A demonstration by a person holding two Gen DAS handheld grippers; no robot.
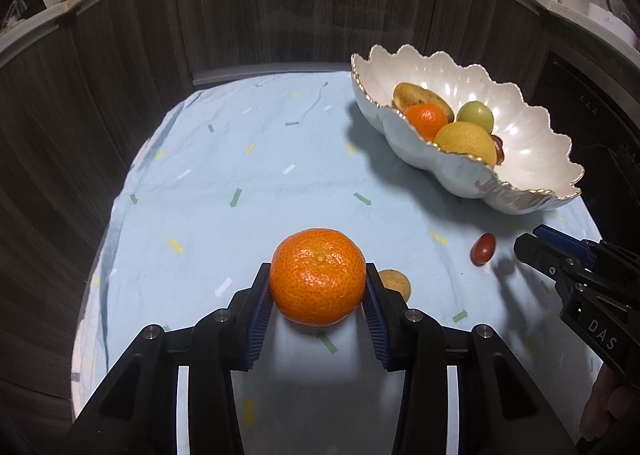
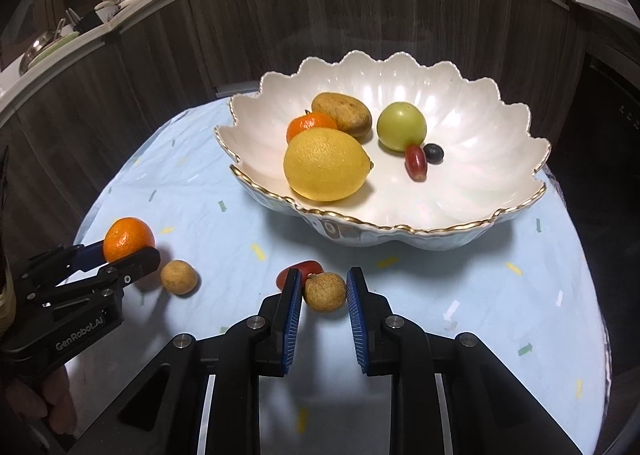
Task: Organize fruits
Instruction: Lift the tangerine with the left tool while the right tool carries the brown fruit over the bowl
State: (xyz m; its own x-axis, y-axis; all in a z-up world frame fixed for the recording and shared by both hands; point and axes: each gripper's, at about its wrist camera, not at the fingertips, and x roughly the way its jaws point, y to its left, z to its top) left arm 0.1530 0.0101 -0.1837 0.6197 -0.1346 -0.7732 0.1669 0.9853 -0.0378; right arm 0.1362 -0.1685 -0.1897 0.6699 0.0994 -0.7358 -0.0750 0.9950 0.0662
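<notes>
While the left tongs (image 1: 318,285) pinch a mandarin (image 1: 318,277) between their blue pads, stem dimple turned up, the fruit sits low over the pale blue cloth (image 1: 240,175) on the surface. Just beside it, partly hidden behind the right-hand pad, lies a small tan longan (image 1: 398,283).

The right tongs (image 2: 324,291) are drawn in close around another tan longan (image 2: 325,291) on the cloth; whether the pads quite press it I cannot tell from here, a sliver of gap showing on either side. Behind the left pad a red grape (image 2: 306,269) lies half hidden, its long axis running roughly across the view.

Farther out stands the scalloped white bowl (image 2: 500,159) with its gold rim. Inside it, a lemon (image 2: 326,165) lies nearest, its pointed tip aimed right, with a second mandarin (image 2: 304,125) and a brown kiwi-like fruit (image 2: 342,115) tucked behind. To the right are a green round fruit (image 2: 401,126), a red grape (image 2: 416,162) lying lengthwise toward the viewer, and a dark berry (image 2: 433,153) touching it.

Dark wood panelling (image 2: 360,15) rises behind the surface.
</notes>
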